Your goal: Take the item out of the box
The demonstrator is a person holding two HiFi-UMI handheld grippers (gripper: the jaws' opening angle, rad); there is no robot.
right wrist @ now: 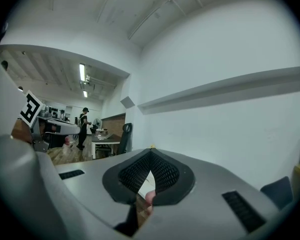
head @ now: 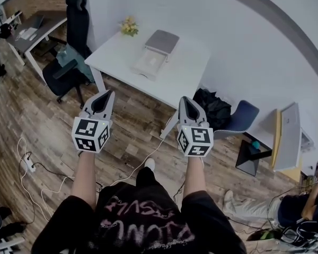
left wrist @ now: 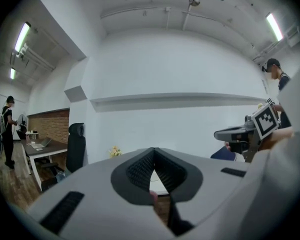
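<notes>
Head view of a person standing on a wooden floor (head: 37,110), well apart from a white surface (head: 185,73), with one tool held out level in each hand.

The left tongs (left wrist: 153,150) were closed: their ribbed tips met at a point and nothing lay between them. The right tongs (right wrist: 150,152) were likewise closed tip to tip and empty. Each tool carried a marker cube (head: 90,134) near the wrist, and both tools pointed toward the surface without reaching it.

The box (head: 150,63) lay on the surface, near the edge that faced the person. It was pale and shallow. A grey lid (head: 162,40) stood just behind it, toward the wall; whether the two touched could not be told. The item inside was too small to make out. Neither pair of tongs touched the box.

A bunch of yellow flowers (head: 129,26) stood at the far left corner of the surface. A black office chair (head: 74,15) stood beside the left end of the surface. A black bag (head: 212,107) and a blue chair (head: 244,112) sat on the floor by its right end. White cables (head: 29,165) trailed over the floor at the person's left.
</notes>
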